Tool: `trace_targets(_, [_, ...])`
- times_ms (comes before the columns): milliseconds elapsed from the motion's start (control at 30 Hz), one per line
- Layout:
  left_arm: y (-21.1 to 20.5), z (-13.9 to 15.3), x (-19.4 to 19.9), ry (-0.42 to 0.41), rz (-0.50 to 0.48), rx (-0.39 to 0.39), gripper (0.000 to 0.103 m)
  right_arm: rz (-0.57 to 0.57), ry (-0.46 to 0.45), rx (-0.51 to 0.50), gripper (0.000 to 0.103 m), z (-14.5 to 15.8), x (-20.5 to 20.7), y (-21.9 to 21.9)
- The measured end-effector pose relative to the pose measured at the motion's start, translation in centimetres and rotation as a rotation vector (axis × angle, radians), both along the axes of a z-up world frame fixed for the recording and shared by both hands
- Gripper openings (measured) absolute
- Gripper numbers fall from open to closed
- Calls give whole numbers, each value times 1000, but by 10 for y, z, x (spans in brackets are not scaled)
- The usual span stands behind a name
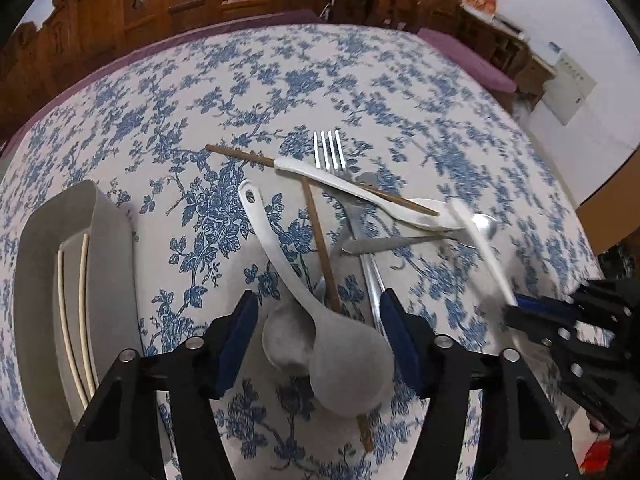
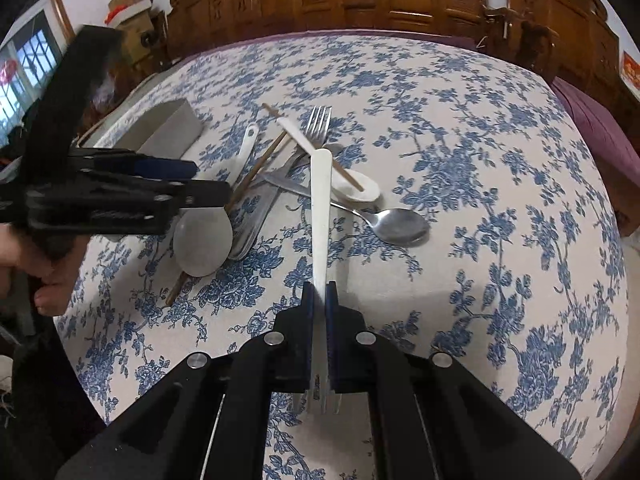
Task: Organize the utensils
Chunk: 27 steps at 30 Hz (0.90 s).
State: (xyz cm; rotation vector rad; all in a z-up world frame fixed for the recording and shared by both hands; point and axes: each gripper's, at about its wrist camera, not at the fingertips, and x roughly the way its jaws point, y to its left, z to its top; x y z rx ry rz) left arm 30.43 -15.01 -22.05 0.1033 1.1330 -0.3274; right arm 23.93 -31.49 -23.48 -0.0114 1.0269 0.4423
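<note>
We are finding no text that we can read. We are seeing a red sign [image 1: 480, 0] on the wall behind the table, and a white notice [image 1: 572, 80] with dark print further right, but the marks on both are coming out too small and blurred.

Colours and patterns on the tabletop

The tabletop [image 1: 360, 80] is covered in white cloth printed with blue flowers, edged in purple. Black claws with dark blue pads are seen: left claw [image 1: 316, 344], right claw [image 2: 319, 300]. A white-handled fork [image 2: 321, 200], white spoons [image 1: 304, 280], brown chopsticks [image 1: 320, 236], a silver fork [image 1: 329, 150] and a silver spoon [image 2: 400, 225] are shown. The tray [image 1: 108, 240] appears grey, holding cream chopsticks [image 1: 82, 300].
</note>
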Motion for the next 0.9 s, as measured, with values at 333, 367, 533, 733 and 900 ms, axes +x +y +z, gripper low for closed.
trace_targets(333, [0, -19, 21, 88, 52, 52, 38, -15, -16, 56, 7, 7, 0, -11])
trace_targets(367, [-1, -20, 21, 83, 49, 66, 35, -15, -15, 55, 7, 7, 0, -11])
trace_targets(533, [-1, -20, 24, 85, 44, 64, 28, -17, -6, 48, 7, 3, 0, -11])
trace_targets(733, [-3, -13, 18, 61, 31, 59, 6, -15, -4, 43, 7, 1, -1, -11])
trace_targets(900, [-6, -8, 13, 44, 4, 67, 4, -10, -1, 38, 7, 0, -2, -8])
